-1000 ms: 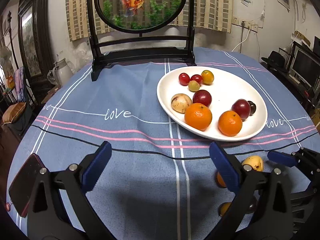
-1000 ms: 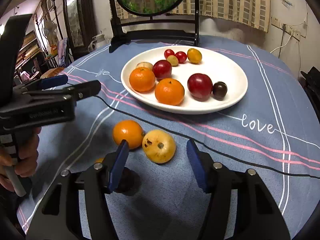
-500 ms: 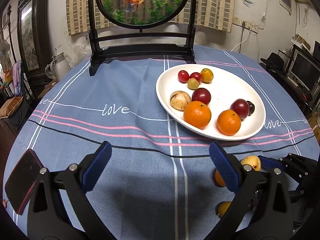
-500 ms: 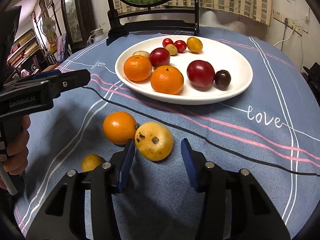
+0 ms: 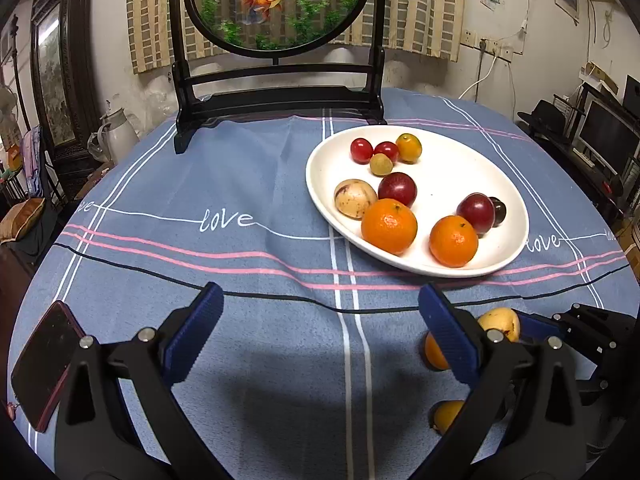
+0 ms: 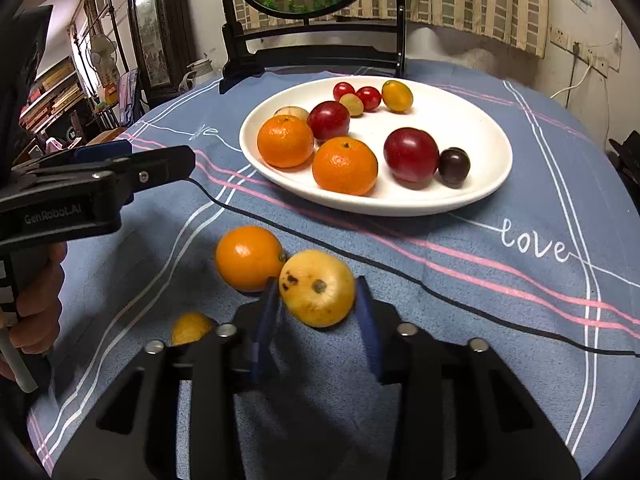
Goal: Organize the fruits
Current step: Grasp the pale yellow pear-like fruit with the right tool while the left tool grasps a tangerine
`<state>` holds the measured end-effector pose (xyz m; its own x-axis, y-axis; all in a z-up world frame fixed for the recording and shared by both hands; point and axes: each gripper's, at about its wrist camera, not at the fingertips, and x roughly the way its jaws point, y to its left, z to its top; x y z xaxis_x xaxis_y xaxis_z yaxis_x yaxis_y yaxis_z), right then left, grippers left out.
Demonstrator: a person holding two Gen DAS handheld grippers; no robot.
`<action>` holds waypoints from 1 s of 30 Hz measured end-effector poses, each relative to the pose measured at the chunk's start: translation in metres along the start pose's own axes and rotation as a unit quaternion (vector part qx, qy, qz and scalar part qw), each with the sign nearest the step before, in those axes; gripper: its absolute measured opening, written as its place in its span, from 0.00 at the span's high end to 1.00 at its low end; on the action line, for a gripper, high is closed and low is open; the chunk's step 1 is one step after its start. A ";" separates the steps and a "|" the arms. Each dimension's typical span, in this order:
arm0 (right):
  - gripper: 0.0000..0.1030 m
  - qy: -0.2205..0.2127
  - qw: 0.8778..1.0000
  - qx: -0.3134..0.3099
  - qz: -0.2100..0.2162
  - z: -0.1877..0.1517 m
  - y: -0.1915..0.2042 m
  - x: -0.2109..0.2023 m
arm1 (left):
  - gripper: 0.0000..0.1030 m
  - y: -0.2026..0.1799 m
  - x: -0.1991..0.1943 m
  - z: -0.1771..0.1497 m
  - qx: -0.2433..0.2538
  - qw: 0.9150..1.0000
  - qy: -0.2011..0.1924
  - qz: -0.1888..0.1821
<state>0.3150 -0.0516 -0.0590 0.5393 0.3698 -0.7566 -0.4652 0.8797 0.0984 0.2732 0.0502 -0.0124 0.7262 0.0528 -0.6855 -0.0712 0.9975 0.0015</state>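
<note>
Left hand-held gripper hovers wide open over blue-clothed tabletop; white plate of fruit ahead; phone at left edge; yellow fruit lower right

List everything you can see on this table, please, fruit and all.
plate: one, white, on tablecloth
oranges: two, orange, on plate
plums: two red, one dark, on plate
cherry tomatoes: two, red, plate's far side
small fruits: one yellow, one greenish, beside the tomatoes
speckled fruit: one, pale, on plate
loose orange: one, on cloth
yellow fruit: one, beside it
small yellow fruit: one, nearer
tablecloth: blue, striped
phone: one, dark, left edge
goldfish screen: one, black stand, far side
left gripper: open, empty
right gripper: just closing, pads against yellow fruit
</note>
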 end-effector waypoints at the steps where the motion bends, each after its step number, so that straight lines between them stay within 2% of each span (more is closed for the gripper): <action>1: 0.64 0.000 1.000 0.001 0.001 0.000 0.000 0.000 | 0.03 0.000 0.000 0.000 0.000 1.000 0.000 0.001; 10: 0.65 -0.017 1.000 0.010 0.005 0.000 -0.002 -0.016 | 0.03 -0.003 0.001 -0.001 0.008 1.000 0.000 -0.006; 14: 0.65 -0.032 0.999 0.036 0.003 -0.003 -0.013 -0.033 | 0.04 -0.015 0.003 -0.004 0.029 0.998 0.012 -0.047; 16: 0.65 -0.037 0.998 0.052 -0.001 -0.004 -0.021 -0.039 | 0.12 -0.025 0.002 -0.007 0.051 0.997 0.014 -0.064; 18: 0.65 -0.036 0.997 0.067 0.001 -0.004 -0.027 -0.041 | 0.25 -0.039 0.002 -0.011 0.083 0.993 0.016 -0.079; 20: 0.65 -0.036 0.997 0.073 0.001 -0.005 -0.029 -0.041 | 0.32 -0.051 0.003 -0.015 0.106 0.989 0.024 -0.096; 23: 0.65 -0.037 0.997 0.074 0.000 -0.005 -0.029 -0.043 | 0.34 -0.063 0.006 -0.020 0.121 0.984 0.040 -0.122; 28: 0.65 -0.041 0.996 0.076 -0.001 -0.005 -0.029 -0.046 | 0.37 -0.071 0.011 -0.023 0.132 0.981 0.048 -0.131; 30: 0.65 -0.042 0.996 0.078 -0.001 -0.005 -0.030 -0.047 | 0.43 -0.071 0.014 -0.024 0.129 0.980 0.056 -0.139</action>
<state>0.2998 -0.0968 -0.0297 0.5995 0.3862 -0.7010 -0.3531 0.9136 0.2014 0.2719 -0.0215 -0.0391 0.6122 -0.2131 -0.7615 0.3034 0.9526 -0.0226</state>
